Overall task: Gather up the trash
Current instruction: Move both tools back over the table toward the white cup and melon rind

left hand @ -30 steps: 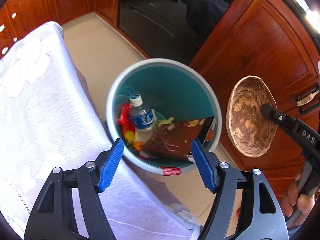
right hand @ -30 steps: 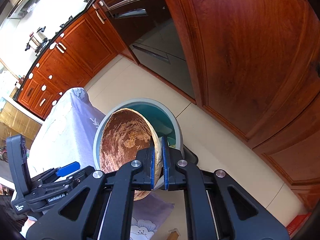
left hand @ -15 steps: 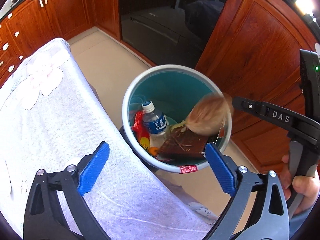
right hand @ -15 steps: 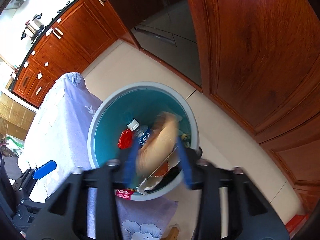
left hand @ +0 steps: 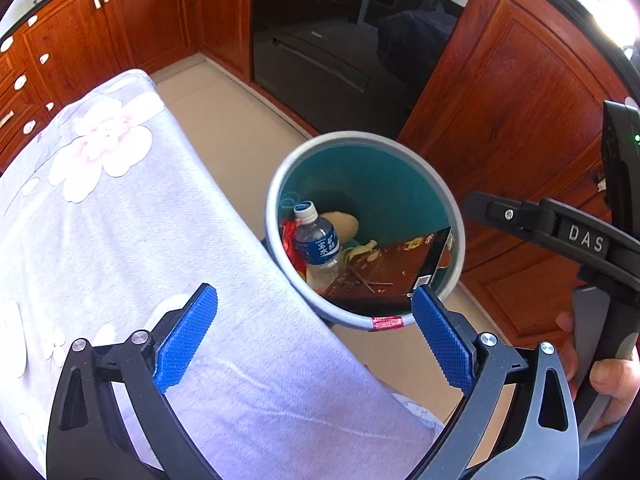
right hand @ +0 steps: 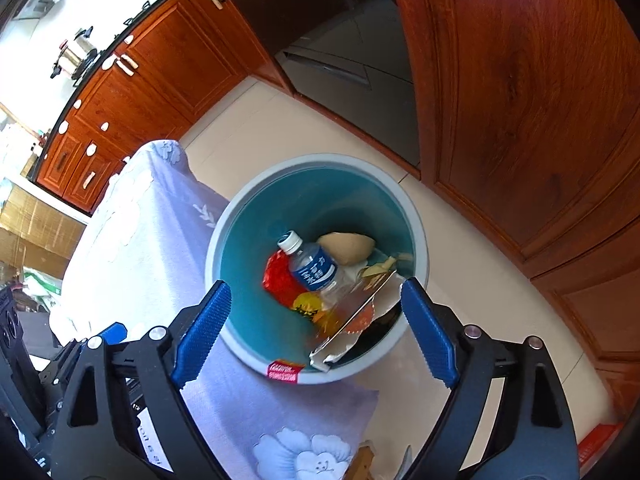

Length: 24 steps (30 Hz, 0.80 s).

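A round bin with a grey rim and teal inside stands on the floor beside the table; it also shows in the right wrist view. Inside lie a brown bowl, a clear water bottle, a red wrapper and a flat brown box. My left gripper is open and empty above the table edge, short of the bin. My right gripper is open and empty above the bin's near rim.
A table with a lilac flowered cloth lies left of the bin. Red-brown wooden cabinets and a dark oven front stand behind it. Beige floor tiles surround the bin.
My right gripper opened and let go of the brown bowl, which fell into the bin and now rests behind the bottle. Both grippers pulled back from the bin.
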Available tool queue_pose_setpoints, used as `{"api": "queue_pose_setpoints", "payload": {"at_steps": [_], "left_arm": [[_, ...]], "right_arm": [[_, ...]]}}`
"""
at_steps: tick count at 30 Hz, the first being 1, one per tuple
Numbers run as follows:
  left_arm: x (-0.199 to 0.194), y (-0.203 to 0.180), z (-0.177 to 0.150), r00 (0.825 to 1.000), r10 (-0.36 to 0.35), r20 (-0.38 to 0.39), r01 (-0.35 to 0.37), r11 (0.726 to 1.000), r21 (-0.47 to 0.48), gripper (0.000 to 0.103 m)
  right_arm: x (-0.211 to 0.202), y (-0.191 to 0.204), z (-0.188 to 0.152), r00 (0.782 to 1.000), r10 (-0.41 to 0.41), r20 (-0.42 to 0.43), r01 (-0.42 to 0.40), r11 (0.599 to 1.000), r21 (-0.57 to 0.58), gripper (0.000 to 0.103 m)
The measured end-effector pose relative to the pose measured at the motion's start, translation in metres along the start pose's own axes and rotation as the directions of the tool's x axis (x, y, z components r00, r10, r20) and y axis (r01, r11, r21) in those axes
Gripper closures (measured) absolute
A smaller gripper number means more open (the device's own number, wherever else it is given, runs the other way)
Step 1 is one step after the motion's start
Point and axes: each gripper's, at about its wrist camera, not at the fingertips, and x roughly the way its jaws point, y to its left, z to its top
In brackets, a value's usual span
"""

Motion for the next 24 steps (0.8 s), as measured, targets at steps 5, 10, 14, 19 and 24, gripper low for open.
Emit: {"api": "queue_pose_setpoints", "payload": {"at_steps": [5, 10, 14, 19, 24], "left_arm": [[-0.024, 0.014, -0.009, 0.999, 0.006, 0.039, -0.005, 1.000, -0.030, 0.004], [-0.051, 0.041, -0.020, 0.997, 0.022, 0.080, -0.016, 0.997, -0.078, 0.004], [-0.074, 0.068, -0.031, 0.993, 0.043, 0.108, -0.030, 0.992, -0.120, 0.004], [-0.104, 0.110, -0.047, 0.987, 0.069, 0.146, -0.043, 0.984, -0.176, 0.004], [-0.126, 0.147, -0.066, 0.980, 0.091, 0.174, -0.048, 0.970, -0.239, 0.004]], "right_arm": [[-0.013, 0.027, -0.008, 1.000, -0.003, 0.012, 0.004, 0.998, -0.061, 0.020], [-0.028, 0.065, -0.016, 0.999, 0.019, 0.032, -0.015, 0.992, -0.129, 0.019], [-0.037, 0.098, -0.026, 0.998, 0.038, 0.050, -0.028, 0.984, -0.175, 0.015], [-0.044, 0.143, -0.038, 0.997, 0.055, 0.045, -0.044, 0.973, -0.227, 0.015], [-0.049, 0.191, -0.055, 0.997, 0.066, 0.034, -0.053, 0.953, -0.297, 0.015]]}}
